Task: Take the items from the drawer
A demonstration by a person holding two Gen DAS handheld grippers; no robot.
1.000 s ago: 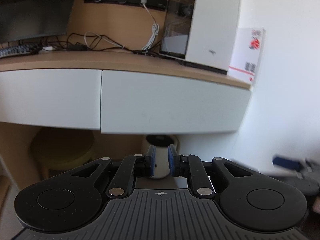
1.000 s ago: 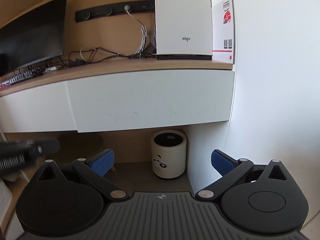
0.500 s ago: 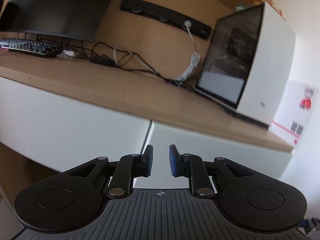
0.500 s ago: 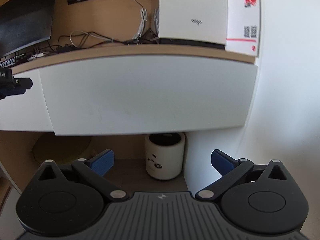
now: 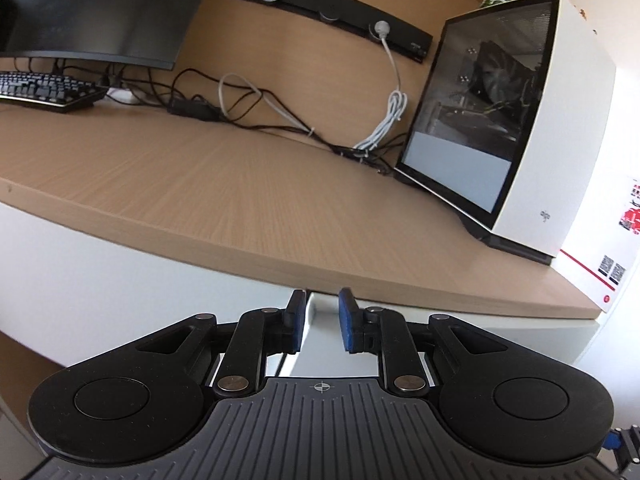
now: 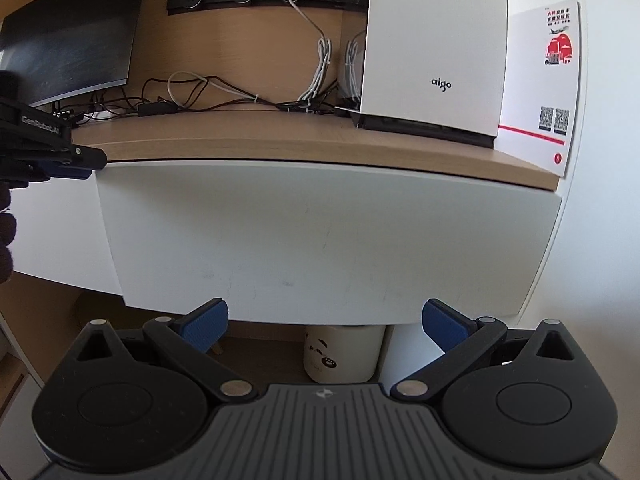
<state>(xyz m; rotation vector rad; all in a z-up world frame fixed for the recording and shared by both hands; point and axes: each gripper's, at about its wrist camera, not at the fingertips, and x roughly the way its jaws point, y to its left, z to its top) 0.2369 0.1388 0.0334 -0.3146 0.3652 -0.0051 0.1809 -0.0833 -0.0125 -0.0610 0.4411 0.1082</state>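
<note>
Spanning the room's corner: wooden desk (image 5: 248, 184) over white drawers (image 6: 320, 236).

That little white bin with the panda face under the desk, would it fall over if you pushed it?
The white cylindrical panda-face bin would probably slide or wobble rather than roll, since it stands upright on a flat base. It looks thin-walled and likely light, so a high push might tip it. Its smooth sides may be slippery.

White computer case (image 6: 434, 52) at desk (image 5: 240, 200) right end, card (image 6: 540, 80) beside; cables (image 5: 248, 108) along back edge; monitor (image 5: 92, 8), keyboard (image 5: 44, 90) left.
</note>
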